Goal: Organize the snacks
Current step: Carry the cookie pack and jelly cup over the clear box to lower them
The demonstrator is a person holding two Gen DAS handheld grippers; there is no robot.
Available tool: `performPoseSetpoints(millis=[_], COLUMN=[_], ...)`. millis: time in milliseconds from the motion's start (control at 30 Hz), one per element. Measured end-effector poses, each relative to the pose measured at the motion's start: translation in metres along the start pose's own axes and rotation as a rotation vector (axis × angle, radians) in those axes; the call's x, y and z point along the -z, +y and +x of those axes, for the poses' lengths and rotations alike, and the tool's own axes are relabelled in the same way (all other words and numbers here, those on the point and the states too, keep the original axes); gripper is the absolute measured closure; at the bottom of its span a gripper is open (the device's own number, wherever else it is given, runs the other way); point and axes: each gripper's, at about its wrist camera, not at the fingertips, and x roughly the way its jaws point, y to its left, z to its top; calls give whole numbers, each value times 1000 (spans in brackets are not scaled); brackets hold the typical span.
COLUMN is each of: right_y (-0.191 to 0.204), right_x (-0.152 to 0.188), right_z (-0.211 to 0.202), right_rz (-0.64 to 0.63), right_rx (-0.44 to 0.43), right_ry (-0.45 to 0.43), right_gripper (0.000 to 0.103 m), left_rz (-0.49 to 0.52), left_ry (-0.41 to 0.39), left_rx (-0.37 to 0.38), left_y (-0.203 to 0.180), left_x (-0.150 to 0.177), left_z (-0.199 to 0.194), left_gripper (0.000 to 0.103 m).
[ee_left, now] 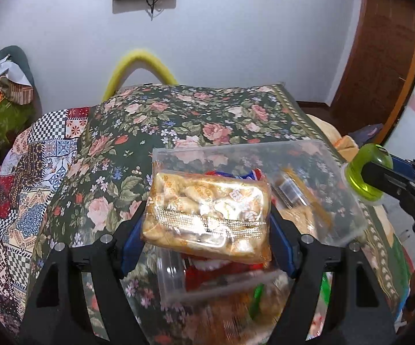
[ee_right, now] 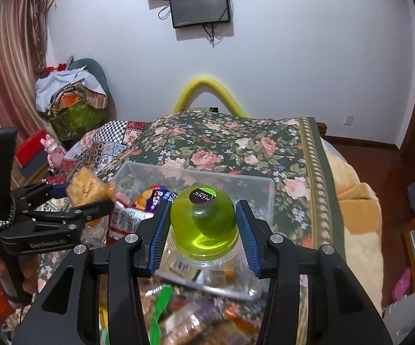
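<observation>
Both claws are seen loaded. A packet of biscuits in clear wrapper with a gold band is clamped across its short sides by the left gripper, whose jaws stand fairly wide, set by the packet's width, at the lower centre of the left wrist frame. A clear jar with a domed green lid is pinched at that lid by the right gripper, its blue pads drawn in close at the centre of the right wrist frame; the jar body hangs below, with what may be wrapped sweets inside, though blur leaves that uncertain.

A clear plastic storage box is seen on the floral bedspread, just beyond both claws, at the middle of each frame. Some snack packets, one red and blue, are already lying in it. More loose snacks are spread blurred along the lower edge of both frames, outside the box.

The step in hand is judged to be the carrying of two items towards the box at once. Next, each item needs to be brought over a free part of the box, lowered until it is resting on the contents, and only then released. The jar is best set upright in the clearer right half, and the two claws kept apart so they are not knocked together.
</observation>
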Motion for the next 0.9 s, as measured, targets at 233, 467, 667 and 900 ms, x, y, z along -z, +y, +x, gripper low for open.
performPoseSetpoints(millis=[233,467,667,900], right_y=[5,0,-1,-2], right_x=[-8,-11,-3,-2], right_z=[39,72,86,91], right_rz=[16,23,10,28], right_rx=[-21,-15,-13,-5], right_ry=[44,115,161,176], right_gripper=[60,60,60,58], left_rz=[-20,-16,18,23], left_ry=[28,39,33,40], left_rx=[-25,-48,-67,-79], left_y=[4,7,4,4], left_x=[-15,-22,-26,-25], left_z=[34,54,60,62], left_gripper=[28,28,26,18])
